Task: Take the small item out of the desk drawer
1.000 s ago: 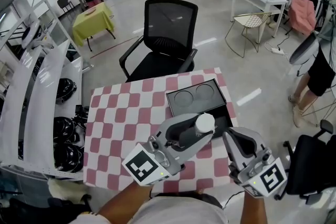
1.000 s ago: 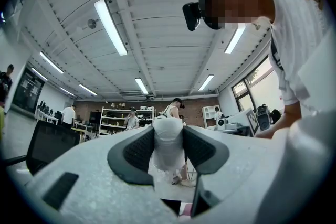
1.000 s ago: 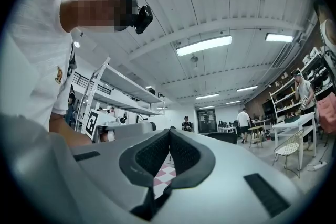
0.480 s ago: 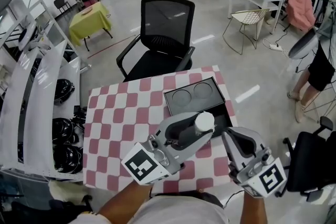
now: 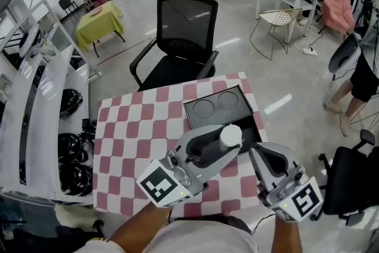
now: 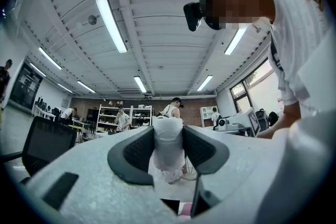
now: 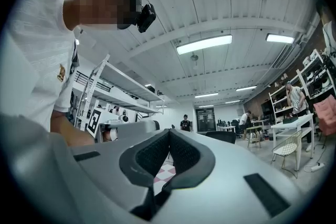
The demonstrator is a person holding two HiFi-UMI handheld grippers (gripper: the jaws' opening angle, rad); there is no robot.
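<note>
My left gripper [image 5: 220, 144] is held above the near edge of the checkered table [image 5: 136, 127], shut on a small white bottle with a round cap [image 5: 230, 137]. In the left gripper view the white bottle [image 6: 168, 147] sits squeezed between both dark pads. Just beyond it lies a black drawer tray [image 5: 204, 121] with two round recesses. My right gripper [image 5: 256, 154] hovers to the right of the left one; in the right gripper view its pads [image 7: 181, 157] meet with nothing between them.
A black mesh office chair [image 5: 180, 38] stands behind the table. White shelving [image 5: 41, 98] runs along the left. Another black chair [image 5: 352, 181] is at the right, with a person's leg [image 5: 349, 98] beyond it. Desks and people are farther back.
Both grippers and the bottle keep their places. Only the head view has drifted slightly.
</note>
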